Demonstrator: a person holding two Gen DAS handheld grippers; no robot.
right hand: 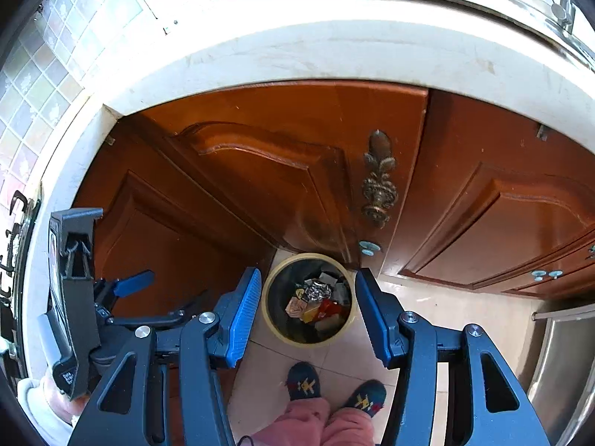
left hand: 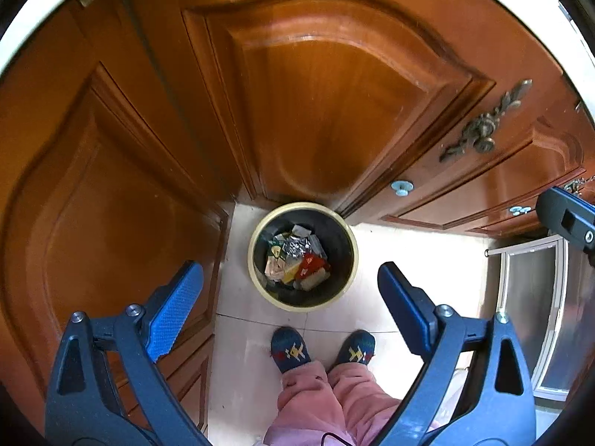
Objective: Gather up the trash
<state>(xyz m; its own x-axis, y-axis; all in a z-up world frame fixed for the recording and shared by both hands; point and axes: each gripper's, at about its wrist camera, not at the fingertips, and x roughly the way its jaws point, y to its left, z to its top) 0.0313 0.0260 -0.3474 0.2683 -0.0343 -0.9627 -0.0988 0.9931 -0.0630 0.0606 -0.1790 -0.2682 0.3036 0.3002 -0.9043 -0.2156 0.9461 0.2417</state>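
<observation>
Wooden cabinets (left hand: 327, 104) meet at a corner under a pale counter (right hand: 334, 52). On the tiled floor (left hand: 409, 260) in that corner stands the bin (left hand: 349, 245), its rim close to the cabinet doors, with trash (left hand: 297, 264) lying in its bottom: foil, red and yellow wrappers. A person's slippers (left hand: 290, 349) stand just before it. The left gripper (left hand: 290, 308) and right gripper (right hand: 305, 316) hang above the bin, jaws spread apart, nothing between them.
</observation>
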